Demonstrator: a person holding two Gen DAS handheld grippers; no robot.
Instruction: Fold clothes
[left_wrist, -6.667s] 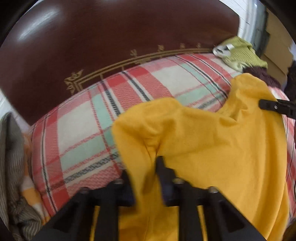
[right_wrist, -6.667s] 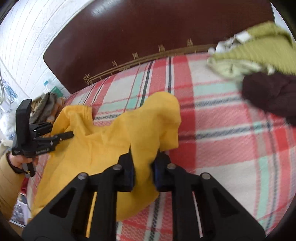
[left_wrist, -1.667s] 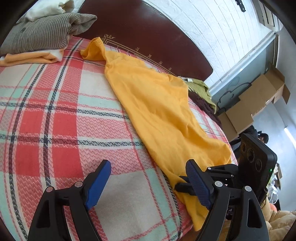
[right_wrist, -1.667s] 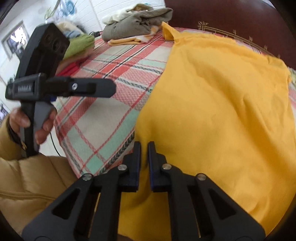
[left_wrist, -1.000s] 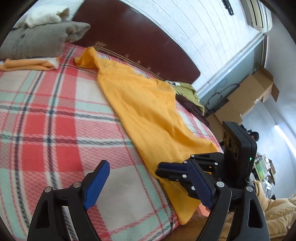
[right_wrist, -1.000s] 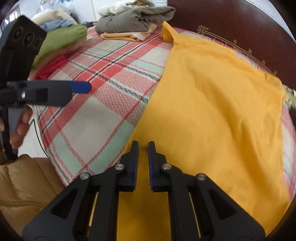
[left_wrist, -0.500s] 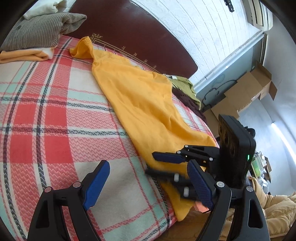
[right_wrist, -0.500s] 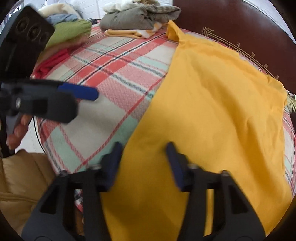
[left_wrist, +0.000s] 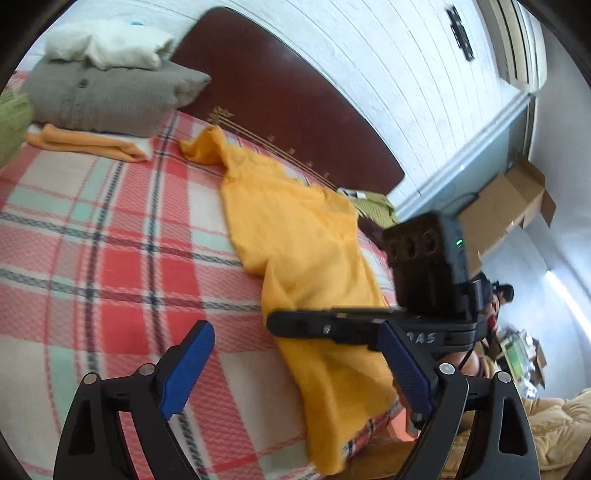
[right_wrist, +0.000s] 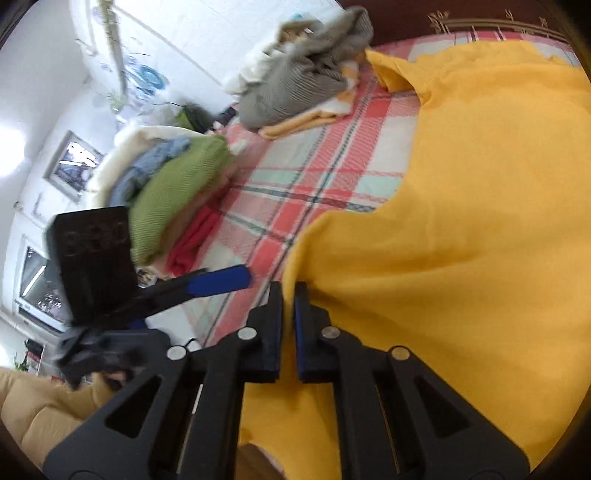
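A yellow garment (left_wrist: 295, 236) lies stretched along the plaid bed, one end near the headboard, the other hanging over the near edge. My left gripper (left_wrist: 295, 373) is open and empty, just above the bed left of the garment's lower end. My right gripper (right_wrist: 289, 291) is shut at the garment's (right_wrist: 461, 221) left edge; whether cloth is pinched between the jaws I cannot tell. The right gripper also shows in the left wrist view (left_wrist: 280, 322), lying across the garment. The left gripper shows in the right wrist view (right_wrist: 236, 278), to the left of the garment.
The plaid blanket (left_wrist: 110, 266) covers the bed. A folded grey, white and orange stack (left_wrist: 103, 96) sits by the dark headboard (left_wrist: 280, 96). A green, blue and red pile (right_wrist: 177, 188) lies at the bed's left side. Olive and dark clothes (left_wrist: 373, 210) and cardboard boxes (left_wrist: 506, 199) lie beyond.
The right gripper, open half a second ago, has shut at the garment's left edge and pulled it into a bunch. The left gripper stays open and has shifted slightly.
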